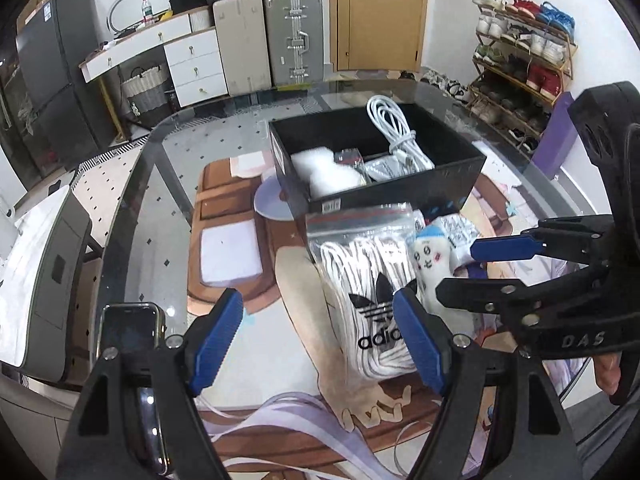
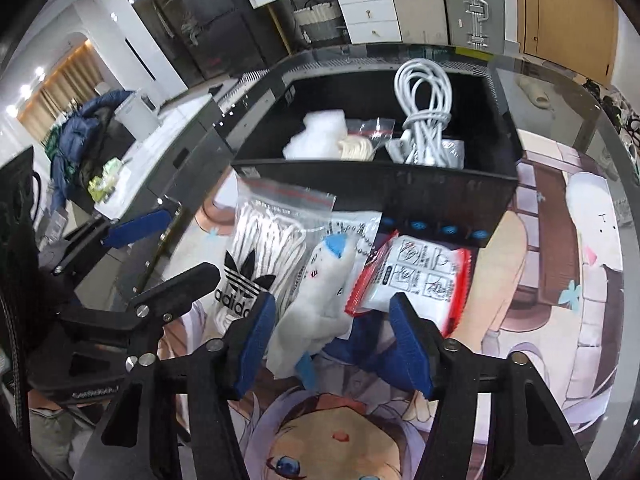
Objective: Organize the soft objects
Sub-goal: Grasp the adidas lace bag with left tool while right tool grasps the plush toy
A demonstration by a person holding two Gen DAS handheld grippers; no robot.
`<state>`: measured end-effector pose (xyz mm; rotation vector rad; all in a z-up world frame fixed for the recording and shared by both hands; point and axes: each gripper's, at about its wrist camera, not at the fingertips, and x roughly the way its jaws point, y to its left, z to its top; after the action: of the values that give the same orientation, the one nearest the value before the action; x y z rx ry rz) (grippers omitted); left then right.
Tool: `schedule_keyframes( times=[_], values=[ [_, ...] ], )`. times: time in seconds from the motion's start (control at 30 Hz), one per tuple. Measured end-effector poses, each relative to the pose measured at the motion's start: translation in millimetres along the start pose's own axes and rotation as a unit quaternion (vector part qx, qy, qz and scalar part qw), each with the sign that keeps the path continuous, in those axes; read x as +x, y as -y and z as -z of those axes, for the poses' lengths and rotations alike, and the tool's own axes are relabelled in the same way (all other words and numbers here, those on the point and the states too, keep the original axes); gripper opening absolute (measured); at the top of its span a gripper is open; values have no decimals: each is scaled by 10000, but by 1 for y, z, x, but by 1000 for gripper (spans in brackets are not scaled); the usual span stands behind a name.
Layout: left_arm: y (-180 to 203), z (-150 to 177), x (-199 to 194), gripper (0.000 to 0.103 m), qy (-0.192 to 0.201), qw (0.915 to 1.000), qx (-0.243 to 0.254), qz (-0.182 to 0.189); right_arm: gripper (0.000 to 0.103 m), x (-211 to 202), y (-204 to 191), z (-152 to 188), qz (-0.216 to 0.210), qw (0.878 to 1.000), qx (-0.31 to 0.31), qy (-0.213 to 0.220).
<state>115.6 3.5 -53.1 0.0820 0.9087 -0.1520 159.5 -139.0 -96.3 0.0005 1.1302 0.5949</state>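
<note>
A clear zip bag of white laces with an adidas logo (image 1: 370, 280) (image 2: 264, 256) lies on the glass table in front of a black box (image 1: 400, 196) (image 2: 400, 188). Beside it lie a small white plush with a blue cap (image 1: 428, 264) (image 2: 320, 296) and a red-edged packet (image 2: 416, 280). The box holds a white cable coil (image 1: 394, 132) (image 2: 426, 108), white stuffing (image 1: 324, 170) (image 2: 316, 140) and small bags. My left gripper (image 1: 318, 340) is open, its right finger by the lace bag. My right gripper (image 2: 334, 344) (image 1: 460, 270) is open around the plush's lower end.
A phone (image 1: 132, 344) lies by the left gripper at the table's near-left edge. The glass table (image 1: 168, 168) covers an anime print. Suitcases (image 1: 294, 36), a white drawer unit (image 1: 192, 64) and a shoe rack (image 1: 520, 60) stand behind.
</note>
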Motion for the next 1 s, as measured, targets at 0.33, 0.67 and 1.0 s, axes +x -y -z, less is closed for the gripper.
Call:
schedule_keyframes(
  times=[0.33,0.67,1.0],
  values=[
    [2,3,-1,78,-14,10000,21,48,29,10,-6,-4,-319,9993,0,-178],
    [20,1,6,78,-129,9993,115,331,26,-14,10,2,-57,10000,-16,-32],
    [38,2,28,77,-434,9984,290,200,26,-20,22,12,74,9999,-123,-71]
  ],
)
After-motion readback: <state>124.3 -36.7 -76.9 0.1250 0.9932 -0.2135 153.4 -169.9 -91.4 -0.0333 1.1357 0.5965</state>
